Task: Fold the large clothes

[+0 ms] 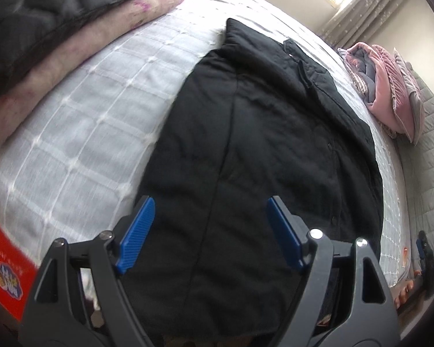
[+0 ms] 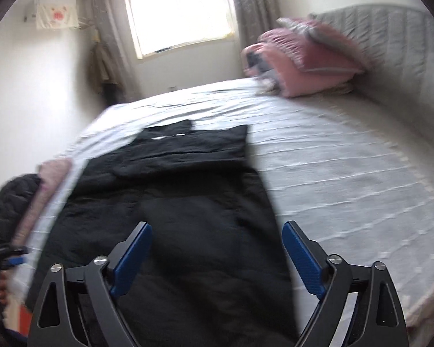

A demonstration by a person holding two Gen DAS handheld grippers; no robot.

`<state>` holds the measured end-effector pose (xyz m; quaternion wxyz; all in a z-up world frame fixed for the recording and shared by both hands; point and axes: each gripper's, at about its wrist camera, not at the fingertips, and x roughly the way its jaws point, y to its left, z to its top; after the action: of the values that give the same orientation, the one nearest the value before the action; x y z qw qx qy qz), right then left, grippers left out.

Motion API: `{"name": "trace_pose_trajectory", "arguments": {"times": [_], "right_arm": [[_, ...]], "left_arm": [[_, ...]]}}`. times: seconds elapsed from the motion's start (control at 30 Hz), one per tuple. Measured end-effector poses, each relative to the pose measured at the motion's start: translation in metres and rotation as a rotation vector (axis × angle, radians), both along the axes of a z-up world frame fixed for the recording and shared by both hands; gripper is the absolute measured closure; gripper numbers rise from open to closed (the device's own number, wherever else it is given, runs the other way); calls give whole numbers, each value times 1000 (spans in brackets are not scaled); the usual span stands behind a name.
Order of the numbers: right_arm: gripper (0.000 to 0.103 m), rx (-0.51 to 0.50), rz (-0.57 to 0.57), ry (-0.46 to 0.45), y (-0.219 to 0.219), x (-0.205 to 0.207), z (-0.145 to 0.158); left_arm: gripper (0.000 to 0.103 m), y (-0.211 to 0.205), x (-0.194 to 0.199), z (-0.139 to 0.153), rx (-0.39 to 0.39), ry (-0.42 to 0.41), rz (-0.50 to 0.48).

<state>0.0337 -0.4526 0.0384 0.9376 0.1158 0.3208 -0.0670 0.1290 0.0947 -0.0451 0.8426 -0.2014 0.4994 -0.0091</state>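
To fold cleanly, each gripper should probably pinch a near hem corner of the black padded coat (image 1: pixel 260 150) and carry it evenly toward 12 o'clock. The coat lies flat on the grey checked bedspread (image 1: pixel 81 133). The left gripper (image 1: pixel 209 232) and right gripper (image 2: pixel 217 257) gape wide, holding nothing, with the hem between and beneath their fingers.

Both wrist views close above bed (image 1: pixel 81 121), facing forward, sharing black coat (image 1: pixel 260 159).

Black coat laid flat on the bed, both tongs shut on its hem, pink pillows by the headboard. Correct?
Not quite: the left tongs and right tongs are both open, holding nothing, as each wrist view shows. The black coat does lie flat on the bed, pink pillows by the headboard.
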Motion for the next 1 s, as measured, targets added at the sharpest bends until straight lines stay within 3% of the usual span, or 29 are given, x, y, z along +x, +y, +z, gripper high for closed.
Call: {"name": "trace_pose_trajectory", "arguments": {"times": [0.13,0.27,0.33,0.43,0.5,0.6,0.8,0.9,1.0], "right_arm": [[9,18,-59,49,-26,-18,-17],[10,180,-82,98,-59,-42,-41],[11,261,-69,114,-69,-51,-56],[23,355,-12,192,-70,-52,-77],[26,426,46,239,-63,-48,-90],[30,409,25,356,-55,-45,-110],[30,459,-34,425,-65,-49,-125],[30,476,37,470,-54,-44,-133],[31,442,69,478,-43,-41,-132]], "left_arm": [[23,17,-40,-8,-53,-16,2],[23,25,-68,-23,-12,-10,4],[28,32,-73,-31,-48,8,27],[35,40,-76,-34,-50,5,59],[36,42,-77,-36,-37,2,73],[36,40,-78,-45,-63,21,60],[36,37,-71,-62,-100,58,55],[36,41,-72,-63,-167,52,72],[35,33,-73,-62,-144,38,49]]}}
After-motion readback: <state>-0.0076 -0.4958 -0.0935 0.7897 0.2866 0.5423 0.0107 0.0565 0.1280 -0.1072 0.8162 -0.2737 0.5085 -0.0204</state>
